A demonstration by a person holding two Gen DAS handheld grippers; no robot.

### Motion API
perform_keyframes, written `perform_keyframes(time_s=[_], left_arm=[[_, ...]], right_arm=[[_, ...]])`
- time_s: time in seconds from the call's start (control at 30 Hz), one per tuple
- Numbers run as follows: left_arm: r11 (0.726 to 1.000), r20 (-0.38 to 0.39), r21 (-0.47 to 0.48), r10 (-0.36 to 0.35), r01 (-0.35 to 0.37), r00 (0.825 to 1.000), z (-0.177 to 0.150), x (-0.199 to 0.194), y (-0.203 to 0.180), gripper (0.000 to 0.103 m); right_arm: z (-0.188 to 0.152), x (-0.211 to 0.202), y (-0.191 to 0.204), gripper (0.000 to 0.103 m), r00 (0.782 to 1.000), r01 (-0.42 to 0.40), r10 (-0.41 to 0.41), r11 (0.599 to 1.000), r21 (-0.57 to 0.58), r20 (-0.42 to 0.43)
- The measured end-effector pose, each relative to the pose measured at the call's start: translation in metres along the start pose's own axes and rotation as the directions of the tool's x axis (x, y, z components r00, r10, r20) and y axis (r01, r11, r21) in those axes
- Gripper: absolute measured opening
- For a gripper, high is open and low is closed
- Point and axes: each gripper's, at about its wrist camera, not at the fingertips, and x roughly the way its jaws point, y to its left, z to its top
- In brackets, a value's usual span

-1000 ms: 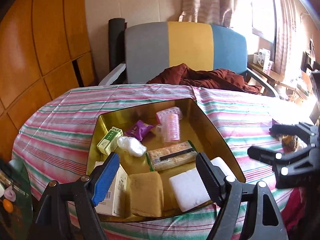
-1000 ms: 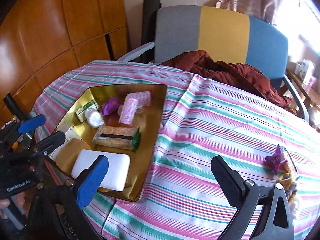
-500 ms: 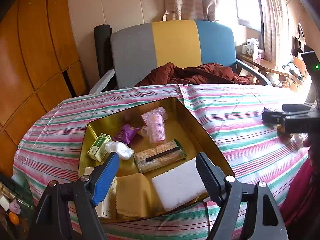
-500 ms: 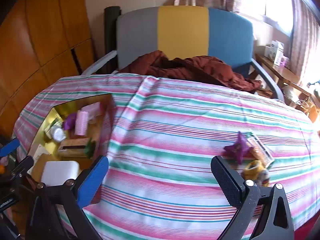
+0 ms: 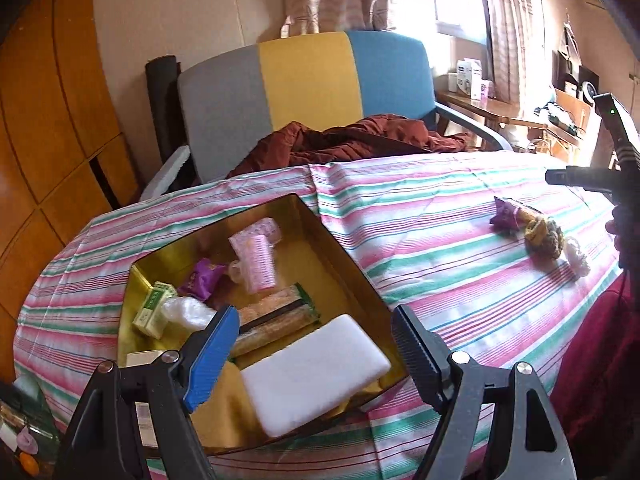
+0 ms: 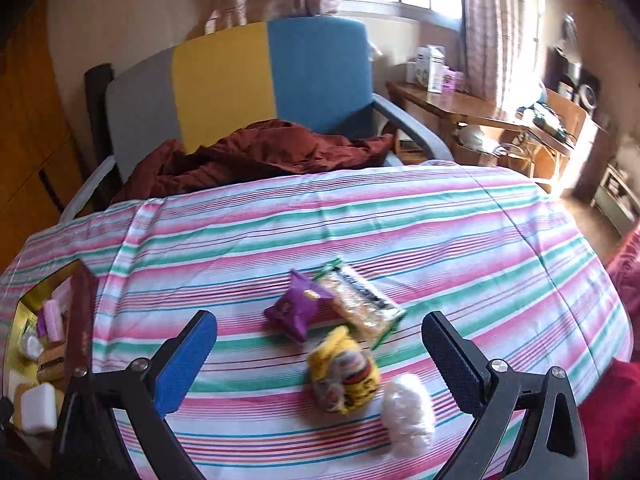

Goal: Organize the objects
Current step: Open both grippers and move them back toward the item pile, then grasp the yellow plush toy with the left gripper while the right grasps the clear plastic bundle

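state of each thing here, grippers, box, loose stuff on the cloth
left gripper: open, empty, over the box
right gripper: open, empty, facing the loose items
gold rectangular tin box: lidless, partly filled
white rectangular block: flat in the box
purple snack packet: loose on the cloth
clear cracker pack: loose, beside the packet
yellow pouch: lying on the cloth
white wad: loose on the cloth

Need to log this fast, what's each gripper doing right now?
Left gripper: open, holding nothing, over the gold box.
Right gripper: open, holding nothing.
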Motion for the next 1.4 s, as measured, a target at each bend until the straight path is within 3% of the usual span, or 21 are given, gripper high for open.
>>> perform_keyframes(time_s=[0.13,0.33,0.67,0.73,1.0,1.4], left_arm=[[0.999,-0.006,0.005,-0.039,0.039,0.999,0.005,0.006,-0.014,0.080],[0.991,-0.051,0.032,-0.125,0.127,0.991,0.012,0.020,-0.041,0.078],[0.942,-0.138,0.078,-0.313,0.325,0.940,0.029,0.051,-0.113,0.077],[0.932,-0.153,0.081,-0.339,0.354,0.928,0.034,0.059,-0.125,0.072],[0.893,-0.211,0.079,-0.418,0.442,0.883,0.053,0.089,-0.170,0.069],[0.801,-0.284,0.059,-0.558,0.595,0.780,0.080,0.128,-0.243,0.067]], right_arm=[[0.001,0.005,-0.058,0.103,0.998,0.064,-0.068,0.977,0.202,0.016],[-0.017,0.014,-0.123,0.103,0.999,0.050,-0.054,0.853,0.519,-0.007],[-0.020,0.019,-0.120,0.103,1.000,0.009,0.000,0.847,0.532,-0.017],[-0.022,0.019,-0.122,0.103,1.000,0.000,0.011,0.843,0.537,-0.017],[-0.023,0.024,-0.120,0.103,0.999,-0.010,0.034,0.847,0.532,-0.036],[-0.026,0.026,-0.128,0.103,0.997,-0.031,0.062,0.821,0.571,-0.035]])
